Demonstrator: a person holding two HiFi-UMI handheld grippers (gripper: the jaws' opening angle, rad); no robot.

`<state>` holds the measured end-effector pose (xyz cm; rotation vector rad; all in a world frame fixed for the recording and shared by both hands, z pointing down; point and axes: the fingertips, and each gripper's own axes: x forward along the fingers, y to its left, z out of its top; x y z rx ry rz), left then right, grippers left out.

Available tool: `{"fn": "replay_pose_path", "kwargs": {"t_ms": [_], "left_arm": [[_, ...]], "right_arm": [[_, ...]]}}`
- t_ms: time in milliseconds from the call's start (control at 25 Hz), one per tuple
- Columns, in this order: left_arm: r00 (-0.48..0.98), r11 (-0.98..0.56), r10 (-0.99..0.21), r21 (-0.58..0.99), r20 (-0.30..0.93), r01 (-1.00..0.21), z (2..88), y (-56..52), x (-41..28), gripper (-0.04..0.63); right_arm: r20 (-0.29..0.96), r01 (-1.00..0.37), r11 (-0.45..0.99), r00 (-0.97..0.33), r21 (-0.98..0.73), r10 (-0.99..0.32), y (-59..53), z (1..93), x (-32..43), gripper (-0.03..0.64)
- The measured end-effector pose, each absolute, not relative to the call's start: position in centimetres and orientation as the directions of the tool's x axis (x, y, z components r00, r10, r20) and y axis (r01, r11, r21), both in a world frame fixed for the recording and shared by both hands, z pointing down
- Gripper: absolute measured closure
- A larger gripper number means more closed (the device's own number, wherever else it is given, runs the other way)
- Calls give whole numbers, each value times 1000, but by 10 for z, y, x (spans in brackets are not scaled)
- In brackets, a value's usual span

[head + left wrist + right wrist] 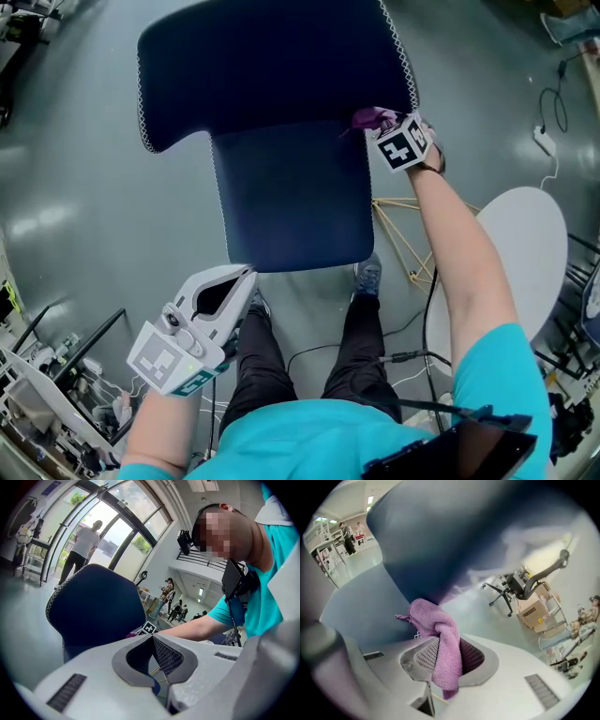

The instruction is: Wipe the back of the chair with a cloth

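One fluffy purple cloth (440, 634) hangs pinched between the right gripper's (446, 654) textured grey pads (423, 656), at the navy chair's (281, 66) white-stitched edge; the left gripper's (151, 638) jaws are together, empty.

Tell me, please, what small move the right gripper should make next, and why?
Probably slide the right gripper leftward across the chair back, pressing the purple cloth to it. The jaws are shut on the cloth, which sits at the back's right edge, so most of the dark surface lies to its left.
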<state>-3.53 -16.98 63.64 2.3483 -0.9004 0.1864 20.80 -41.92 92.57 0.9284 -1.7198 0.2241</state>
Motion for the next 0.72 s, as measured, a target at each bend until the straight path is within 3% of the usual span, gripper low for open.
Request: {"fn": "replay_pose_path", "kwargs": {"t_ms": [240,720], "left_arm": [[766,-594,-552,489,331,-639,633,-156,-35,592],[739,-588,-598,458,309,-667,598,-140,-36,592]], "right_arm": [[862,-733,592,-17,334,-507,-415,909,238,532],[870,-726,627,-81,282,-486,-374,873,226,532]]}}
